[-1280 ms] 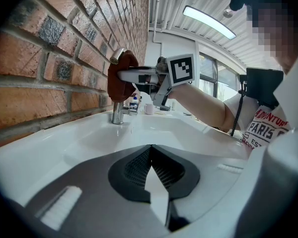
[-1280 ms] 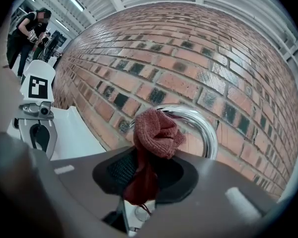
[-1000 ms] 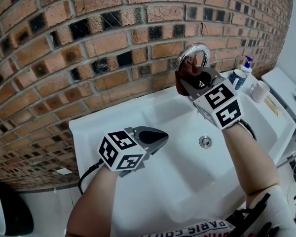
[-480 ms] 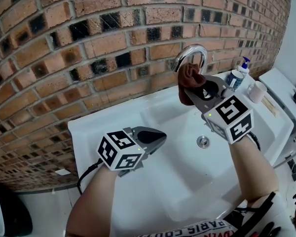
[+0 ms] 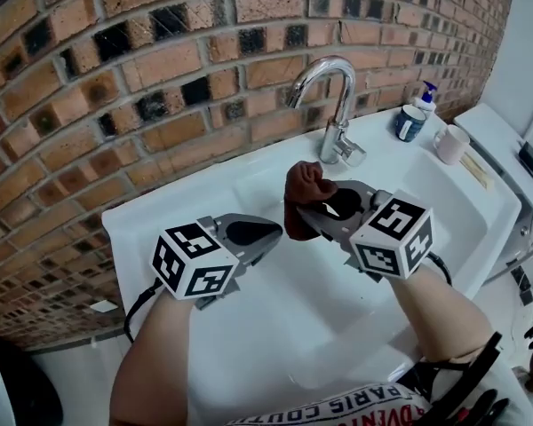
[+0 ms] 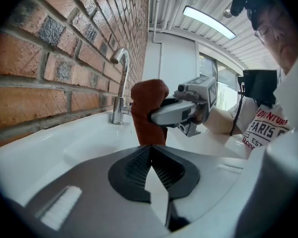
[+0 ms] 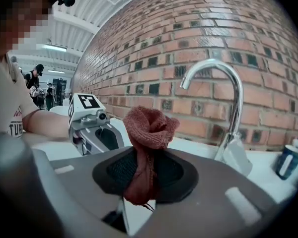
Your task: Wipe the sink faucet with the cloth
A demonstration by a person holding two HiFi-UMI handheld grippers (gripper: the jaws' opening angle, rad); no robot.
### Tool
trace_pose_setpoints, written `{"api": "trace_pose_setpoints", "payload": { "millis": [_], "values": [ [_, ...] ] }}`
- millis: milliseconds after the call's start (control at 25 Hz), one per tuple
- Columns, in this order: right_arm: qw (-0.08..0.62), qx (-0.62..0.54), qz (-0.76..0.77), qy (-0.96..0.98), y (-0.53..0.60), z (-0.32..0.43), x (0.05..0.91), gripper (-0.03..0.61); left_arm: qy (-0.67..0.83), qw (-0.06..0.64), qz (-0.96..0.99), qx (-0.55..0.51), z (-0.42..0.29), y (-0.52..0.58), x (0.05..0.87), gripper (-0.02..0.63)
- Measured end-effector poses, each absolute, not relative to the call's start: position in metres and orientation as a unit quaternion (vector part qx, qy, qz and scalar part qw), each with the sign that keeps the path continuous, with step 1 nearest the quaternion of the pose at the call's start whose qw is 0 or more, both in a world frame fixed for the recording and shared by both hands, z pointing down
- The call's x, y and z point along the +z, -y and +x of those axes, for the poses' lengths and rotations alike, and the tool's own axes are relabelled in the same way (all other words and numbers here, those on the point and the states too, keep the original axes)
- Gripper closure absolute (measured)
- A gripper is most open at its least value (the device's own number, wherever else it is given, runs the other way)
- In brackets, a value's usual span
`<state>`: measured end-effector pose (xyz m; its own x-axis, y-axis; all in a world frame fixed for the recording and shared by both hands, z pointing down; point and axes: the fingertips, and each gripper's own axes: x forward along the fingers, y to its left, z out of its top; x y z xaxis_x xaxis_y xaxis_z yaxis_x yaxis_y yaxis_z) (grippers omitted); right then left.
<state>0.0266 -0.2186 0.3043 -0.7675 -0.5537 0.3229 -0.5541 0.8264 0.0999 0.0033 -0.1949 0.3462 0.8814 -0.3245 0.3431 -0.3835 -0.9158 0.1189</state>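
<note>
- Brick wall [image 5: 115, 78]: red-brown and dark bricks with pale mortar, directly behind the white sink [image 5: 142, 229].
- Pump bottle [image 5: 410, 121]: dark body, blue pump head, upright on the sink's back ledge, right side.
- Mug [image 5: 450, 144]: pale, upright, near the bottle and further right.
- Thin tan strip [image 5: 476, 172]: flat on the right rim; identity unclear.
- Ceiling light [image 6: 208, 22]: long tube, lit.
</note>
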Motion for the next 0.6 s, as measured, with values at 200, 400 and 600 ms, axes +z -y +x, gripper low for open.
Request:
{"api": "trace_pose_setpoints", "payload": {
  "millis": [200,400,600],
  "values": [
    [0.177,0.029,0.256,0.950,0.217,0.027,0.334,0.485,0.183,0.091,0.965,0.162,0.006,0.193,0.346,0.607],
    [0.180,0.026,0.244,0.953,0.215,0.028,0.335,0.487,0.181,0.090,0.966,0.161,0.006,0.193,0.346,0.607],
    [0.180,0.023,0.246,0.952,0.216,0.034,0.334,0.488,0.181,0.092,0.966,0.161,0.007,0.192,0.347,0.607]
  ]
}}
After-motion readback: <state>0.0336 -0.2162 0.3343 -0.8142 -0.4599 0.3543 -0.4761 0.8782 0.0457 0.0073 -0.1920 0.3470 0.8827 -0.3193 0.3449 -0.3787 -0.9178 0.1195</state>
